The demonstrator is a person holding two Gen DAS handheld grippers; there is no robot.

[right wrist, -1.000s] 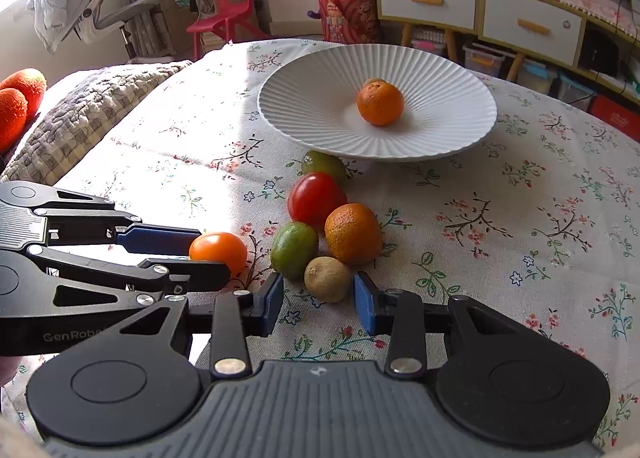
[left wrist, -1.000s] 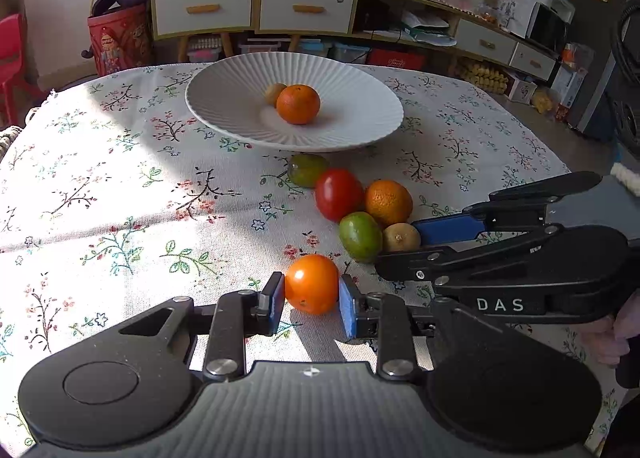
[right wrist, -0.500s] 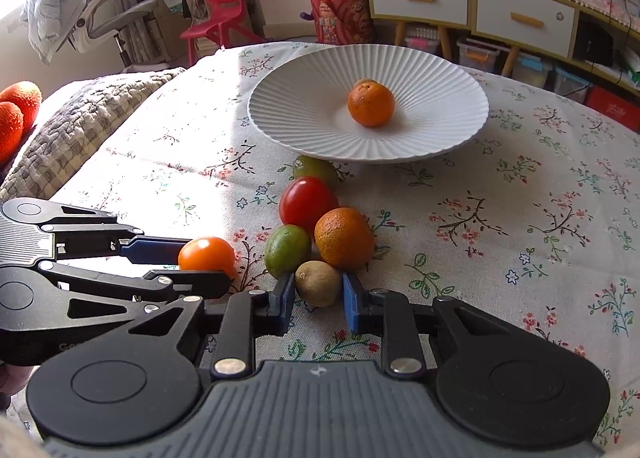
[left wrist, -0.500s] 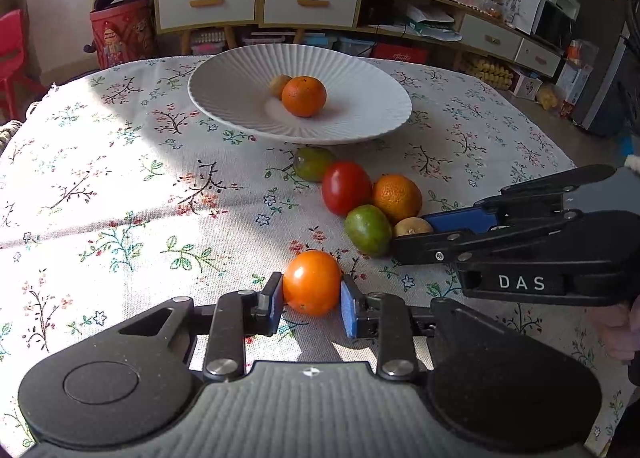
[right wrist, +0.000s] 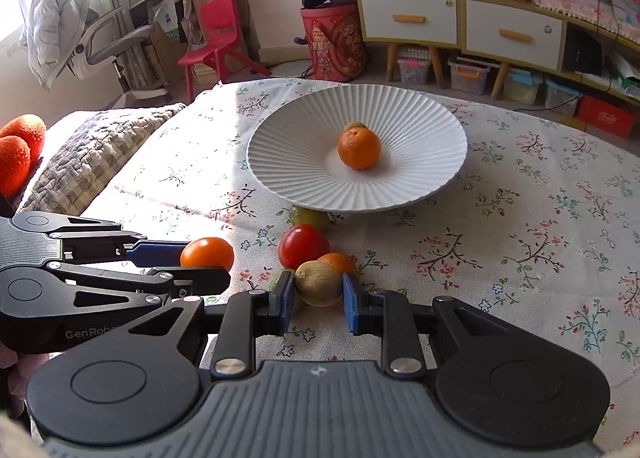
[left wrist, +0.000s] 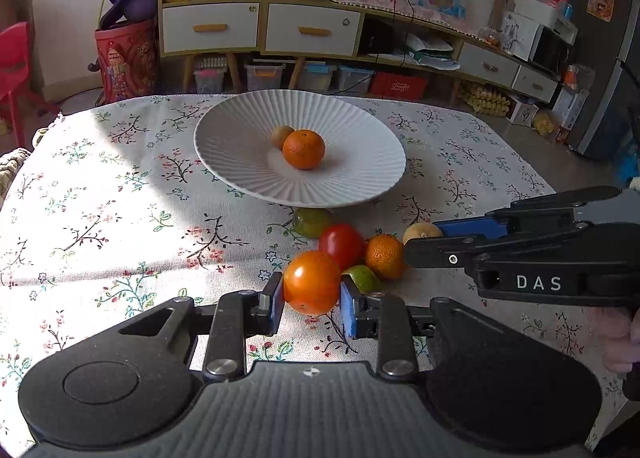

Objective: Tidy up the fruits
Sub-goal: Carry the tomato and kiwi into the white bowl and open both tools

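Orange tomato [left wrist: 311, 283] between left jaws, clamped

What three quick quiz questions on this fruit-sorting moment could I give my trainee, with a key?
1. True or false: the left tongs are shut on the orange tomato.
2. What do the right tongs grip? A) red tomato B) kiwi C) green fruit
3. How many fruits lie on the white plate?

Key:
1. True.
2. B, the kiwi; the red tomato sits on the tablecloth.
3. Two: an orange and a small brownish fruit behind it.
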